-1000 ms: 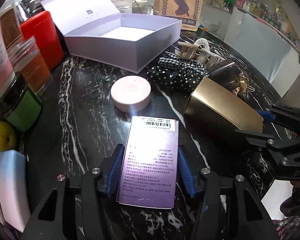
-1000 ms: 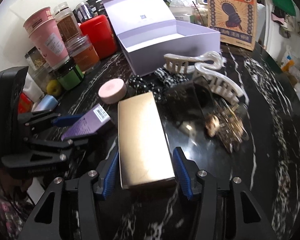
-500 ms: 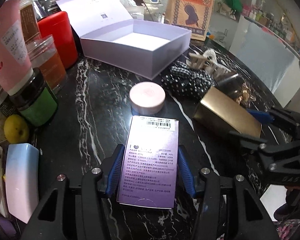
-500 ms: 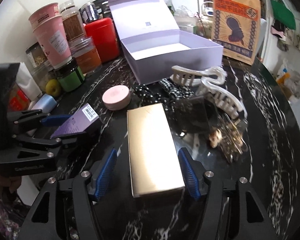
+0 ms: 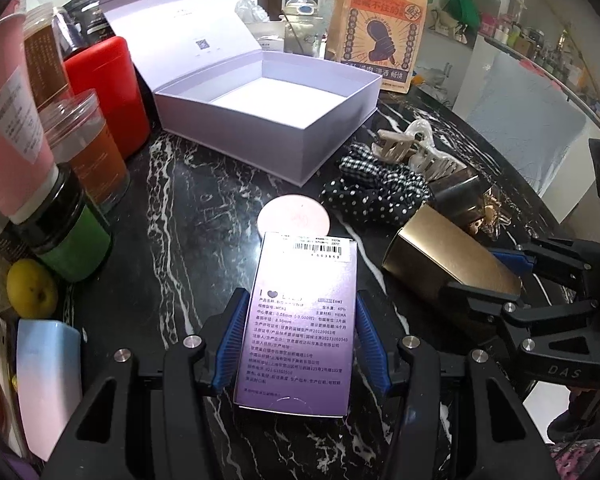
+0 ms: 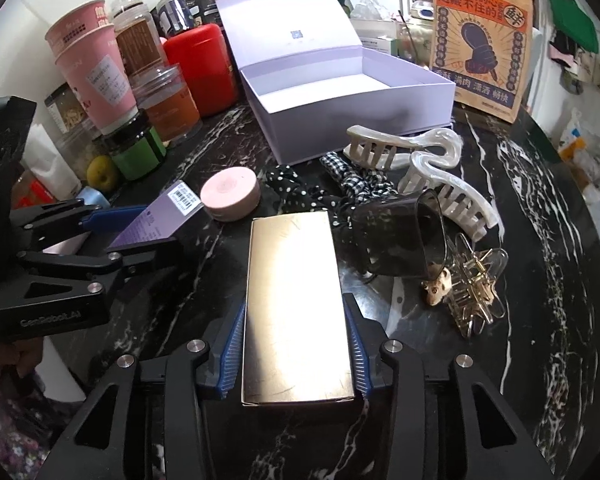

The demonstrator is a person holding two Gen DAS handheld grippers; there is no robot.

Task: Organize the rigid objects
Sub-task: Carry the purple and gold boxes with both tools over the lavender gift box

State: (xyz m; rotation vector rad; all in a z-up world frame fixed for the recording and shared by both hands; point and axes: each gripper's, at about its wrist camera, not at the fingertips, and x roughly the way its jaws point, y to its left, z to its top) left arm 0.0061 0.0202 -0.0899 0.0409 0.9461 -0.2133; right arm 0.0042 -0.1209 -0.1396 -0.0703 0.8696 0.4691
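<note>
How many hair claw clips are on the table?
3: two pearly white claw clips beside the open lavender box, one clear gold clip right of the gold box. Others may hide under scrunchies.

Black left gripper (image 5: 296, 344) and right gripper (image 6: 296, 354): blue ribbed pads (image 5: 230, 340), silver screws, white lettering

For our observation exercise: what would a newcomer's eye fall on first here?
Probably the gold box clamped in the right hand-held gripper and the purple carton clamped in the left hand-held gripper. Behind them, the open lilac gift box stands empty on the black marble table.
</note>
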